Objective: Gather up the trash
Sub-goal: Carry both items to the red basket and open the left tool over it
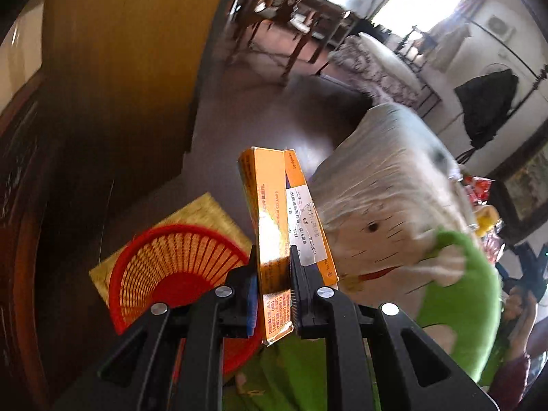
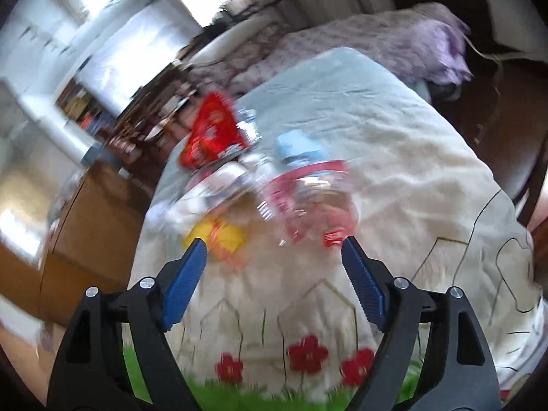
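My left gripper (image 1: pixel 272 257) is shut on an orange cardboard box (image 1: pixel 274 212) with a white label and holds it upright in the air. A red plastic basket (image 1: pixel 178 267) stands on a yellow mat on the floor, below and to the left of the box. My right gripper (image 2: pixel 274 250) is open and empty above the bed. Just ahead of it lies a pile of trash: a clear plastic bottle with a pink label and blue cap (image 2: pixel 308 191), a red snack wrapper (image 2: pixel 212 133), a yellow wrapper (image 2: pixel 219 236) and crumpled clear plastic (image 2: pixel 219 185).
The bed has a white cover with red flowers and a green border (image 2: pixel 394 178); it also shows in the left wrist view (image 1: pixel 394 178). A wooden cabinet (image 2: pixel 92 222) stands left of the bed. A second bed with a purple cover (image 2: pixel 359 34) lies behind. Dark floor (image 1: pixel 257 120) surrounds the basket.
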`<state>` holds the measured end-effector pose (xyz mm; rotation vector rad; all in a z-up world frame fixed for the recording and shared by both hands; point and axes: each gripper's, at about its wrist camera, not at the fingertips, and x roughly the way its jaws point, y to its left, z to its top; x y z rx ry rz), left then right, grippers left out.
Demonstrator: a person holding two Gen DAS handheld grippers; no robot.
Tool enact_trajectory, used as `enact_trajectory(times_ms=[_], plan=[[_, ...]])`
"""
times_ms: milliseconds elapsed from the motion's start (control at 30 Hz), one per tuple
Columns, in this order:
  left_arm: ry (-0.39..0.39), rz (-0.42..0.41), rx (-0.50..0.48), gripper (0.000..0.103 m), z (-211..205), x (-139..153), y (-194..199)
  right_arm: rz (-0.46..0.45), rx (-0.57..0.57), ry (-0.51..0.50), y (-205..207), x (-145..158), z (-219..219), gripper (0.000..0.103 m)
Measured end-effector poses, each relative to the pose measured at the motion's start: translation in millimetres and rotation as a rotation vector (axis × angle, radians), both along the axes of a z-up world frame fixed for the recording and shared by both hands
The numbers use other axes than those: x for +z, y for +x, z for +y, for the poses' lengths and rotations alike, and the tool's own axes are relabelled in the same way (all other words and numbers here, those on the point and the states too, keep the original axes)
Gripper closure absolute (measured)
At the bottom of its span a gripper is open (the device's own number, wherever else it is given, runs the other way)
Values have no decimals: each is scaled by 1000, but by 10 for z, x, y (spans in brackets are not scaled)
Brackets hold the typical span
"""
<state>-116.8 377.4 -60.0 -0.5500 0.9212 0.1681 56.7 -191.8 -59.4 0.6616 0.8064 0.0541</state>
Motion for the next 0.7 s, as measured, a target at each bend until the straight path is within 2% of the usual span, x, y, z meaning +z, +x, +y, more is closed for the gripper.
enact_trajectory(times_ms=[133, 233, 400, 467, 533, 567, 700], plan=[[-17, 18, 3, 87, -3, -136, -27, -9, -87, 58, -4, -36, -73, 24], [-11, 7, -15, 87, -18, -131, -33, -20, -134, 22, 30, -9, -82, 21], [-32, 1, -25, 87, -50, -153, -25, 34, -112, 15, 319, -141, -19, 22], [-27, 8, -28, 87, -68, -172, -34, 39, -80, 18, 402, -200, 18, 56], [-22, 13, -25, 87, -87, -195, -30, 7, -60, 34, 355, -176, 43, 78], [-27, 16, -22, 87, -76, -208, -38, -11, -63, 23, 323, -141, 49, 81], [-41, 34, -9, 87, -6, -290, -65, -123, -39, -57, 89, 191, 185, 83]])
